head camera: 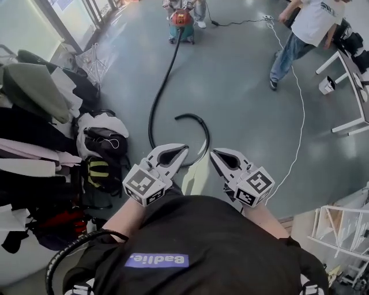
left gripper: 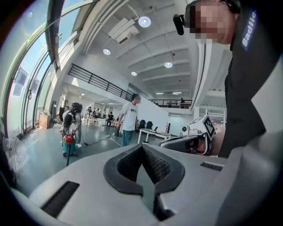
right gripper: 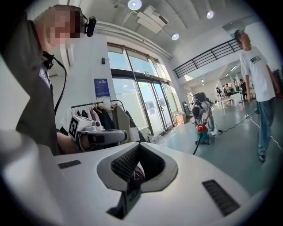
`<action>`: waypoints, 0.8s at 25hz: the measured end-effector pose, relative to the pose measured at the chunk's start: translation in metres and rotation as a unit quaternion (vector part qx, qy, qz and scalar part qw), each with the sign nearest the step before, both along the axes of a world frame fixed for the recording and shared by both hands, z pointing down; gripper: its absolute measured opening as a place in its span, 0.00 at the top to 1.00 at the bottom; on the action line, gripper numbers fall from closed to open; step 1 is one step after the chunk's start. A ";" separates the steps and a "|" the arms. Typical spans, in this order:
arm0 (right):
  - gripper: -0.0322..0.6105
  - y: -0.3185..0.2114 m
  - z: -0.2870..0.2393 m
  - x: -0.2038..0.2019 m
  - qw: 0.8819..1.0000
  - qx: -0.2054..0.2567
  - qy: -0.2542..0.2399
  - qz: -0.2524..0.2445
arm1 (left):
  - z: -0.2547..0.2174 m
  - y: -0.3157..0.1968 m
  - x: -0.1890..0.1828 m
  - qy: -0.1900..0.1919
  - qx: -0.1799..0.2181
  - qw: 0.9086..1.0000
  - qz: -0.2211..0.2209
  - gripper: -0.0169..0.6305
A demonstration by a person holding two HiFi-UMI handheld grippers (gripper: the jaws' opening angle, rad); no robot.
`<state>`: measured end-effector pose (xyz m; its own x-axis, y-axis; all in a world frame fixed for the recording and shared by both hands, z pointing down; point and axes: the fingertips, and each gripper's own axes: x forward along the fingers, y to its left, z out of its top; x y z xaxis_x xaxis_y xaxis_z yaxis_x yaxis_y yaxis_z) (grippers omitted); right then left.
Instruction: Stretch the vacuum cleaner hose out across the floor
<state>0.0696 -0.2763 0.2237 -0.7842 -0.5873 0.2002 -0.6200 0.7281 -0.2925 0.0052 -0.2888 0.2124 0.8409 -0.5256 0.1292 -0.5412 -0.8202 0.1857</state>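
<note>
Black ribbed vacuum cleaner hose [head camera: 163,86] lies on the grey floor [head camera: 242,86]. It runs from the red-and-teal canister vacuum cleaner [head camera: 181,24] at the far end of the room back toward me. Not straight: it bows out to the left, passes under the tip of my left tong, then hooks back on itself in a tight curl just ahead of both tongs. I cannot tell where its loose end finishes.

Left white two-jaw gripper [head camera: 183,148]: jaws closed tip to tip, nothing between the dark pads. Held above the floor, clear of the hose.

Right white two-jaw gripper [head camera: 214,153]: jaws fully closed, also empty. It sits just beside the left one, tips angled toward each other.

A person stooping over the vacuum cleaner [head camera: 185,6] stands at the canister. A second person in a white T-shirt and jeans [head camera: 302,31] stands well to the right of it. A thin white cable [head camera: 301,115] trails across the floor from near that person in a long arc toward my right side.

Rack of hanging clothes and bags [head camera: 40,121] crowds the left edge; a white table [head camera: 351,86] is at the right edge.
</note>
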 end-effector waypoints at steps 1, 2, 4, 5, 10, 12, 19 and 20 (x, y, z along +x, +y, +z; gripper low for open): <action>0.96 -0.018 0.000 -0.014 1.000 -0.002 0.004 0.000 | 0.000 -0.019 -0.012 -0.002 0.004 1.000 0.004 0.98; 0.96 -0.035 0.000 -0.027 1.000 -0.004 0.008 0.000 | 0.000 -0.037 -0.023 -0.003 0.005 1.000 0.009 0.98; 0.96 -0.065 -0.004 -0.053 1.000 -0.001 0.015 0.000 | 0.000 -0.067 -0.045 -0.002 0.007 1.000 0.020 0.98; 0.96 -0.078 -0.006 -0.064 1.000 0.003 0.019 0.001 | 0.001 -0.080 -0.054 -0.003 0.009 1.000 0.026 0.98; 0.96 -0.136 -0.003 -0.091 0.999 0.005 0.041 0.000 | 0.011 -0.135 -0.078 0.003 0.001 0.999 0.037 0.98; 0.96 -0.154 0.002 -0.091 0.999 -0.001 0.045 0.000 | 0.013 -0.151 -0.079 0.008 -0.004 0.999 0.035 0.98; 0.96 -0.214 0.029 -0.059 0.999 -0.020 0.042 -0.024 | 0.024 -0.201 -0.055 0.000 -0.017 1.000 0.004 0.98; 0.96 -0.224 0.035 -0.052 0.998 -0.024 0.041 -0.031 | 0.026 -0.209 -0.048 -0.003 -0.019 1.000 -0.005 0.98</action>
